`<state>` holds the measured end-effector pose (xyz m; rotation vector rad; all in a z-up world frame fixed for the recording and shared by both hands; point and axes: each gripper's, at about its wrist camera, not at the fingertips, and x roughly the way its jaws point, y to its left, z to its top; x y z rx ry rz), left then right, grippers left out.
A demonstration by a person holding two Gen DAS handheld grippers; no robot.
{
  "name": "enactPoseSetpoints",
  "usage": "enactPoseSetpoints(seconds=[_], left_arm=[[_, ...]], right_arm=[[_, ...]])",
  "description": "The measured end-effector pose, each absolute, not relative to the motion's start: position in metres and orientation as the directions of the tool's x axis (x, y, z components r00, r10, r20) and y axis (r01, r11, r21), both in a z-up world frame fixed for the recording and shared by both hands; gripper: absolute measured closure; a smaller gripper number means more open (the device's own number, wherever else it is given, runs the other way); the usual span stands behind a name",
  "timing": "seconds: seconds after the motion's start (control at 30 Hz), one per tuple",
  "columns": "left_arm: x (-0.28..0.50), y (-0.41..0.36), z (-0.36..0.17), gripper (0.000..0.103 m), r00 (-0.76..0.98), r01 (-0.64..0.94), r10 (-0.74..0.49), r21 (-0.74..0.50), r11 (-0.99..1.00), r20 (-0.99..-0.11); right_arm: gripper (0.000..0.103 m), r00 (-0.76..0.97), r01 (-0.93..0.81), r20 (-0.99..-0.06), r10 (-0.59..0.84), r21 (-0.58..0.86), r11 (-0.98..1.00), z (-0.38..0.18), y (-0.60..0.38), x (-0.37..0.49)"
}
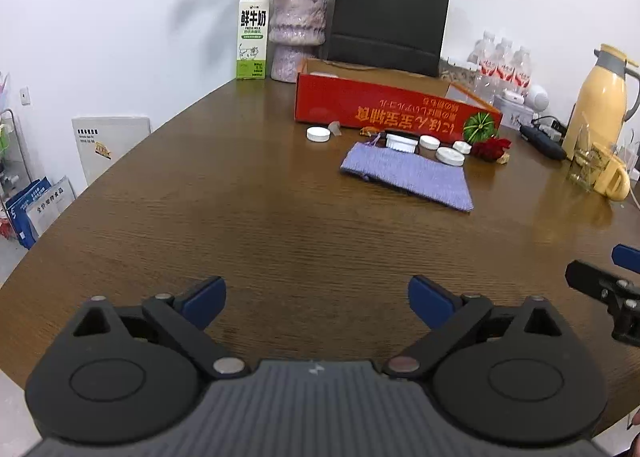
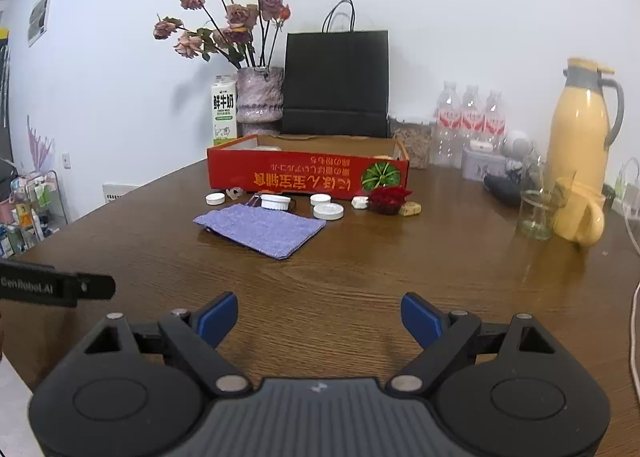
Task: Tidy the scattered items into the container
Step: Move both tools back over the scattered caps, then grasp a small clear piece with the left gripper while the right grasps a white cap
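Hovering wide-fingered left gripper (image 1: 317,299) and right gripper (image 2: 319,319), purple cloth (image 2: 260,229) fronting red box (image 2: 308,175), lids beside

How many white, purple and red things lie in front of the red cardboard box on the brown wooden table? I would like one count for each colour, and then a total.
White round caps and white-lidded jars: 5
Purple knitted pouch: 1
Red rose flower: 1
Total: 7
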<state>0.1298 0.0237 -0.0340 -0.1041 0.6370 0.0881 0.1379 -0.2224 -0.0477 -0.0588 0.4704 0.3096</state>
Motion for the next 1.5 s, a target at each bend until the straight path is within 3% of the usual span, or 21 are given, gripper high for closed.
enactPoseSetpoints(seconds=[0.27, 0.43, 0.57, 0.67, 0.77, 1.0, 1.07, 1.3, 1.5], left_arm=[[0.176, 0.041, -0.021, 0.03, 0.797, -0.087, 0.02, -0.082, 0.993, -0.603], [0.25, 0.043, -0.006, 0.038, 0.823, 0.012, -0.016, -0.011, 1.0, -0.568], [0.319, 0.039, -0.005, 0.049, 0.798, 0.083, -0.066, 0.001, 0.997, -0.599], [0.365, 0.037, -0.013, 0.056, 0.77, 0.096, -0.065, 0.014, 0.995, -0.634], [0.396, 0.034, -0.025, 0.062, 0.758, 0.111, -0.05, 0.052, 0.992, -0.65], [0.432, 0.041, -0.042, 0.073, 0.741, 0.082, -0.057, 0.006, 0.997, -0.67], [0.433, 0.04, -0.043, 0.093, 0.743, 0.093, -0.064, 0.007, 0.996, -0.666], [0.421, 0.039, -0.038, 0.099, 0.747, 0.112, -0.086, -0.002, 0.994, -0.659], [0.39, 0.048, -0.017, 0.099, 0.753, 0.132, -0.159, -0.09, 0.987, -0.639]], right_arm=[[0.015, 0.845, -0.287, -0.463, 0.267, 0.028, 0.957, -0.042, -0.233, 0.177], [0.015, 0.847, -0.256, -0.477, 0.234, 0.019, 0.966, -0.035, -0.241, 0.233], [0.017, 0.847, -0.254, -0.478, 0.232, 0.019, 0.967, -0.029, -0.239, 0.279], [0.033, 0.827, -0.31, -0.481, 0.289, 0.039, 0.95, -0.027, -0.229, 0.311], [0.034, 0.806, -0.345, -0.493, 0.327, 0.056, 0.937, -0.031, -0.213, 0.341], [0.04, 0.749, -0.406, -0.556, 0.36, 0.044, 0.913, -0.053, -0.163, 0.409], [0.046, 0.738, -0.42, -0.569, 0.362, 0.032, 0.907, -0.059, -0.151, 0.422], [0.075, 0.712, -0.402, -0.622, 0.326, 0.021, 0.916, -0.074, -0.136, 0.444], [0.076, 0.714, -0.399, -0.607, 0.349, 0.057, 0.915, -0.072, -0.141, 0.442]])
